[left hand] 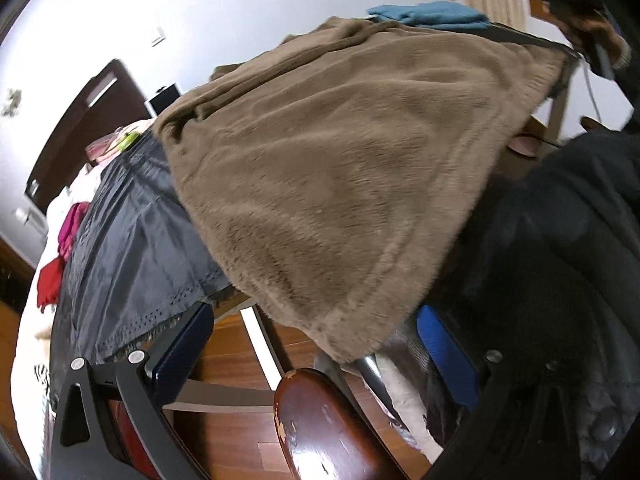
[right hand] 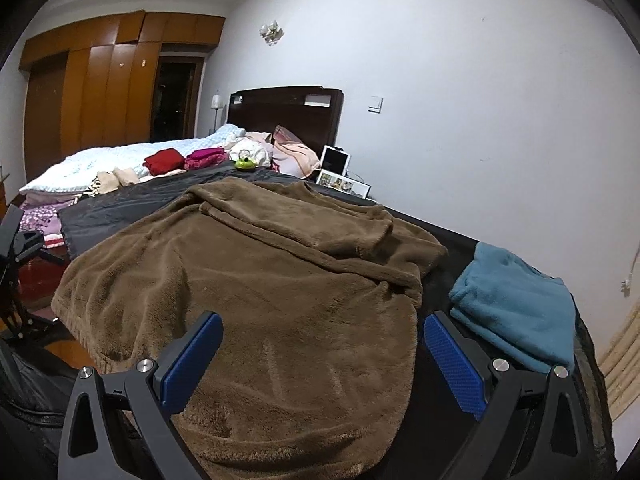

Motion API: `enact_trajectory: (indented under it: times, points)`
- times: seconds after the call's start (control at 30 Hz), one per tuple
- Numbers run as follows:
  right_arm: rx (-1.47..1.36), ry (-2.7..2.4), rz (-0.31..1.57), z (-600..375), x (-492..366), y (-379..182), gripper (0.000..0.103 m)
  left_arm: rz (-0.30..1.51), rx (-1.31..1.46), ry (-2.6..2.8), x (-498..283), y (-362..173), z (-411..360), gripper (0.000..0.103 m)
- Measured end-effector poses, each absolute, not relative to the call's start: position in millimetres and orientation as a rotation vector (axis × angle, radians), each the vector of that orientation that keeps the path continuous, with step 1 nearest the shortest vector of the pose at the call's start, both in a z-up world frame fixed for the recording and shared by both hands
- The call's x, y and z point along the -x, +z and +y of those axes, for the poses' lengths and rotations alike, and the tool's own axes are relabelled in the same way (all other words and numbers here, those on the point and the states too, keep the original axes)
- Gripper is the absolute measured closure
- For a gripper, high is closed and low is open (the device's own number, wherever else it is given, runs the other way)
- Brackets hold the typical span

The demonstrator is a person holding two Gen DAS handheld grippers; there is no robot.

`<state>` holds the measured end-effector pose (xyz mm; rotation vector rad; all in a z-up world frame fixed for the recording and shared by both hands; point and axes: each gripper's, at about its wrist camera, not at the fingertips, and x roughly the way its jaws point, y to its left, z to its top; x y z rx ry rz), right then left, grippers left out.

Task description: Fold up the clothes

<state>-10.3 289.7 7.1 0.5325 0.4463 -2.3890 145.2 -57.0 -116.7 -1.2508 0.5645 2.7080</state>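
Brown fleece garment (right hand: 256, 280) lay spread but rumpled on a bench covered with a dark grey cloth (right hand: 120, 204), one sleeve bunched across its top toward 1 o'clock in the right wrist view. Near hem hung over the bench edge, seen in the left wrist view draping down toward the wood floor (left hand: 236, 432). Folded teal fleece piece (right hand: 516, 308) sat just beside it at 3 o'clock, apart from the brown one, likely already done.

Right gripper (right hand: 322, 364) hovered over the near end of the garment, jaws spread wide, blue pads (right hand: 454, 364) either side of the fabric, pinching nothing. Left gripper (left hand: 316, 340) was low at the hanging hem, jaws also spread and empty; whether the pads touched the fleece could not be told.

Step judged: start of folding the brown garment, pre-grasp on the near hem. Next move would call for both jaws to close on the hem corners, then lift and carry toward 12 o'clock. Bunched sleeve probably needs flattening first. Thick pile may slip if pinched shallow.

Bed (right hand: 100, 160) with red and magenta folded items sat behind at 10 o'clock.
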Motion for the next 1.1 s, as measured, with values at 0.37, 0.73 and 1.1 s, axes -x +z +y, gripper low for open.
enact_trajectory:
  times: [0.37,0.73,1.1]
  points:
    - [-0.480,-2.518,0.463,315.8,-1.0,6.0,0.031,0.338,1.125,2.839,-148.1,-86.3,-75.2,0.061]
    - [-0.486,-2.254,0.656,336.2,-55.6,-20.1,0.052,0.273,0.932,2.930,-134.8,-36.3,-72.6,0.081]
    - [-0.634,-2.138,0.716,344.1,-73.1,-63.3,0.050,0.114,0.884,2.995,-126.9,-22.0,-82.4,0.081]
